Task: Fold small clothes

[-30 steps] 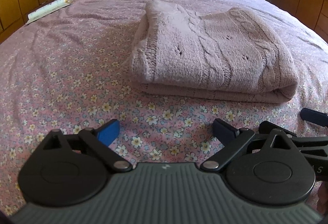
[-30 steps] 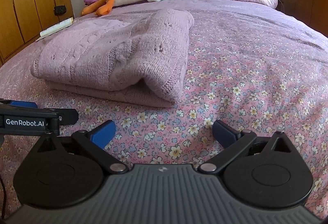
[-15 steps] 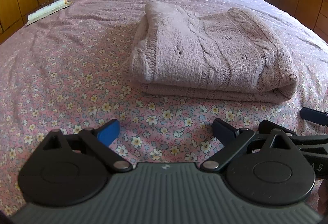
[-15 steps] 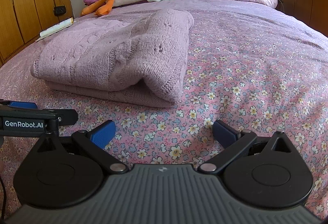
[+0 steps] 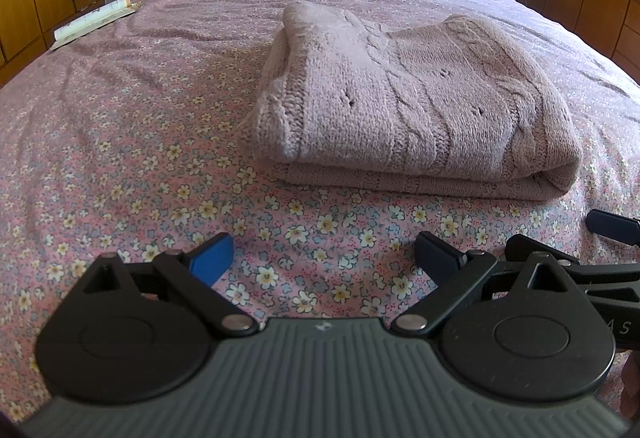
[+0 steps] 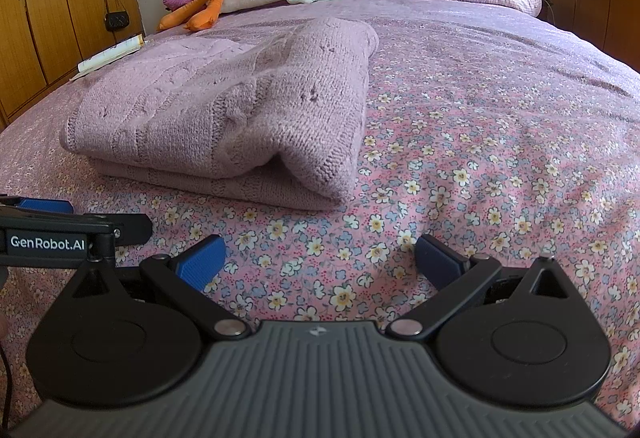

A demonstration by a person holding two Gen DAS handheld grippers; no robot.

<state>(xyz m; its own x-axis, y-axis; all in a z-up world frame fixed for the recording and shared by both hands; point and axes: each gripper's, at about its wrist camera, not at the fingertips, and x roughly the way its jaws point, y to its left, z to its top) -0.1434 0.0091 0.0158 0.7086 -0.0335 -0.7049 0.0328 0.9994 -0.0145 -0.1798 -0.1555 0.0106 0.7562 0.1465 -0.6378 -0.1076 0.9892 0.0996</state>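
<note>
Holding my left gripper [image 5: 323,260] and right gripper [image 6: 318,258] wide apart, empty, low over floral bedsheet [image 6: 480,165]; folded mauve cable-knit sweater [image 5: 408,109] ahead, untouched.

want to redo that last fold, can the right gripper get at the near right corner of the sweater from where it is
Probably yes. The right gripper is open and empty, and only bare floral bedspread lies between it and the folded sweater. The left gripper sits off to the side, not across that path.

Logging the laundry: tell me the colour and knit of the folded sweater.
Dusty mauve-pink folded sweater, cable-knit with small eyelet holes; the left wrist view shows it best.
</note>
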